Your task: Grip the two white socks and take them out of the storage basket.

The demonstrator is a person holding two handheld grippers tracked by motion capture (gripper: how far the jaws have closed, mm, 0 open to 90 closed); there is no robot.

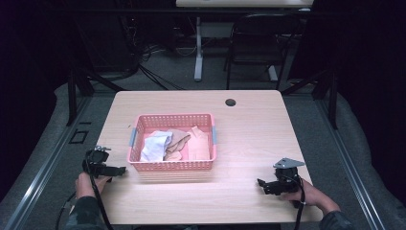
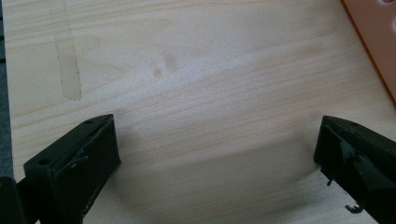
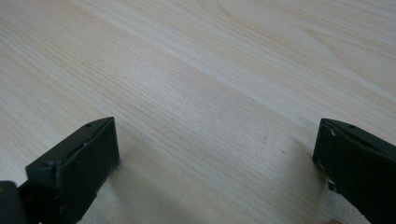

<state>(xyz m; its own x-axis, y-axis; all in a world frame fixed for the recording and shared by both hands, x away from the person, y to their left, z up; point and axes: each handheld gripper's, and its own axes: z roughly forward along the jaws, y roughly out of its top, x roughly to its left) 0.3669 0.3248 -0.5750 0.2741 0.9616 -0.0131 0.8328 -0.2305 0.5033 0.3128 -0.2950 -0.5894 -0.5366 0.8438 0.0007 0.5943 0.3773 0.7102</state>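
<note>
We see a pink basket (image 1: 172, 165) of crumpled cloths (image 1: 174, 143) mid-bench (image 1: 249, 134). The left hand-held gripper (image 1: 115, 170) sits just left of the basket's near corner, the right hand-held gripper (image 1: 262, 184) near the bench's right edge; both have jaws spread wide, holding nothing.

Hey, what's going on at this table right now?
A person sits at a wooden table with a claw in each hand. The left claw rests near the front left corner of a pink basket holding crumpled cloths. The right claw sits apart at the right. Both are open and hold nothing, over bare wood.
</note>
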